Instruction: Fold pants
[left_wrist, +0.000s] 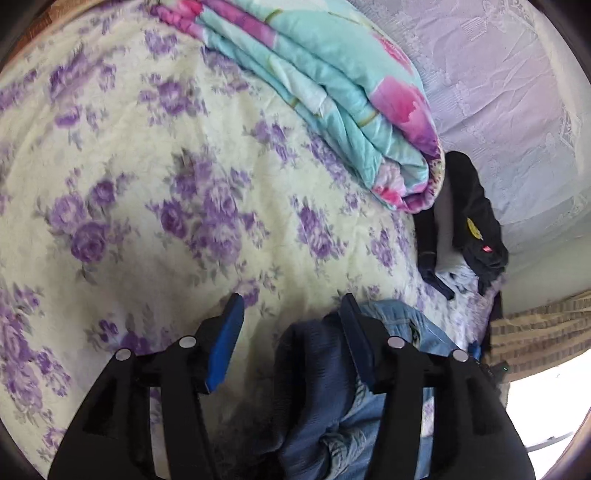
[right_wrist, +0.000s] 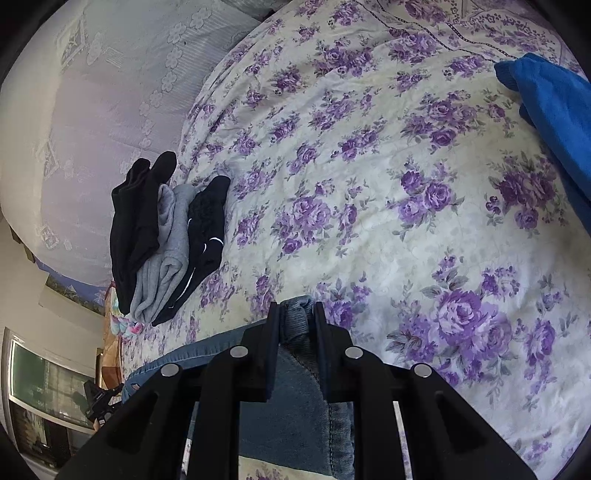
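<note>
Blue denim pants (right_wrist: 291, 406) lie on a bed with a purple-flowered cover (right_wrist: 369, 184). In the right wrist view my right gripper (right_wrist: 297, 308) is shut on a bunched fold of the denim, which sticks up between the black fingers. In the left wrist view my left gripper (left_wrist: 291, 301) stands open, its blue-padded fingers (left_wrist: 225, 339) well apart. A fold of the pants (left_wrist: 317, 369) rises between them and leans on the right-hand finger; the left pad is clear of it. Paler denim (left_wrist: 399, 314) shows behind that finger.
A folded teal and pink quilt (left_wrist: 332, 92) lies at the back of the bed. Dark clothes (left_wrist: 476, 221) are heaped beside it. A stack of black and grey folded clothes (right_wrist: 166, 236) sits to the left, a blue garment (right_wrist: 554, 110) at the far right. A white lace sheet (right_wrist: 92, 110) covers the bed's edge.
</note>
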